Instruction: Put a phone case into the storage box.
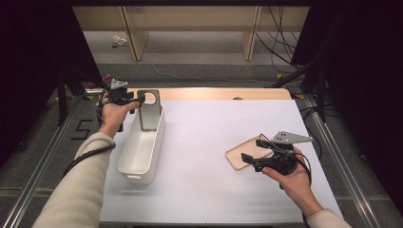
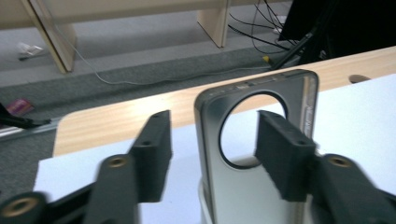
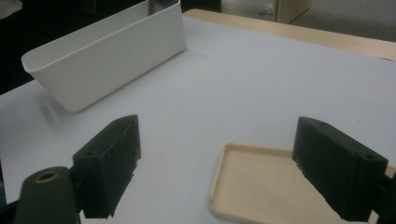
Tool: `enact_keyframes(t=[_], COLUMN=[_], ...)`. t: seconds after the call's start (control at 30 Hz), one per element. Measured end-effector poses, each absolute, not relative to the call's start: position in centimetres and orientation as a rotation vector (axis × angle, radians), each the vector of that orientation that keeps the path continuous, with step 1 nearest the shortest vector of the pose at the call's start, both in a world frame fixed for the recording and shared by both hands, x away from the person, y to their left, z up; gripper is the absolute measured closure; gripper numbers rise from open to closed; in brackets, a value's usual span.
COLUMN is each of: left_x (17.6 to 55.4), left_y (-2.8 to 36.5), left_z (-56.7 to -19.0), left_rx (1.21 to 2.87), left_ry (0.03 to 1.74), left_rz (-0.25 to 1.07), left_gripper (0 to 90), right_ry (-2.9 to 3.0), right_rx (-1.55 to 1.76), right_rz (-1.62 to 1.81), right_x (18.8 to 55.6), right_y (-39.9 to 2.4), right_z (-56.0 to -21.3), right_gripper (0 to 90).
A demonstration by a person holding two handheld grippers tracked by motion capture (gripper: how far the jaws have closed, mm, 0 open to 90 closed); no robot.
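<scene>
Left gripper (image 1: pixel 138 100) stood parted around the grey metal stand (image 1: pixel 149 110), upright at the white bin's (image 1: pixel 141 151) far end, pads not pressing. Right gripper (image 1: pixel 254 151) hung wide open, empty, over the beige tray (image 1: pixel 243 154), well right of the bin.

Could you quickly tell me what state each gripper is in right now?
Left gripper: open, jaws either side of the metal stand in the white bin, not gripping it.
Right gripper: open, empty, over the tray.

1. A bin (image 1: pixel 142 147) sits on the table's (image 1: pixel 204 190) left side.
2. A metal stand (image 1: pixel 149 110) stands upright inside the bin's far end.
3. A tray (image 1: pixel 244 154) lies on the table, well right of the bin.
</scene>
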State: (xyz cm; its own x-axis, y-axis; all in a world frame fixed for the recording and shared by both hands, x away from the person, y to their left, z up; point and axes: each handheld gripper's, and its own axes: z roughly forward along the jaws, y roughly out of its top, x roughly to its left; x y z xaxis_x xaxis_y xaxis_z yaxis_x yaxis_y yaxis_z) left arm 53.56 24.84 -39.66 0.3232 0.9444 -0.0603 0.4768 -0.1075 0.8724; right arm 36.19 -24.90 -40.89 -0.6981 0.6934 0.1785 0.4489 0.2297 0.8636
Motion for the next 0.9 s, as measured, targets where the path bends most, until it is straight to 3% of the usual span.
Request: enact_keyframes(t=[0.2,0.4,0.63,0.9], left_x=[52.8,51.3,48.5,45.4], left_y=[24.8,24.6,24.1,23.2], left_z=[-38.7,-37.9,-37.6,-37.6], left_rx=[1.746,1.751,1.737,1.728], left_ry=[1.279,1.259,1.211,1.134], left_rz=[0.688,0.672,0.643,0.645], left_gripper=[19.3,8.1,1.1,0.0], right_ry=[2.262,2.261,2.26,2.267], right_rx=[1.076,1.08,1.086,1.092], right_rz=[1.454,1.453,1.449,1.437], right_x=[36.2,36.2,36.5,36.8], right_y=[-24.8,-24.8,-24.9,-24.7], right_z=[-40.9,-40.9,-41.0,-41.2], right_gripper=[16.3,16.3,16.3,16.3])
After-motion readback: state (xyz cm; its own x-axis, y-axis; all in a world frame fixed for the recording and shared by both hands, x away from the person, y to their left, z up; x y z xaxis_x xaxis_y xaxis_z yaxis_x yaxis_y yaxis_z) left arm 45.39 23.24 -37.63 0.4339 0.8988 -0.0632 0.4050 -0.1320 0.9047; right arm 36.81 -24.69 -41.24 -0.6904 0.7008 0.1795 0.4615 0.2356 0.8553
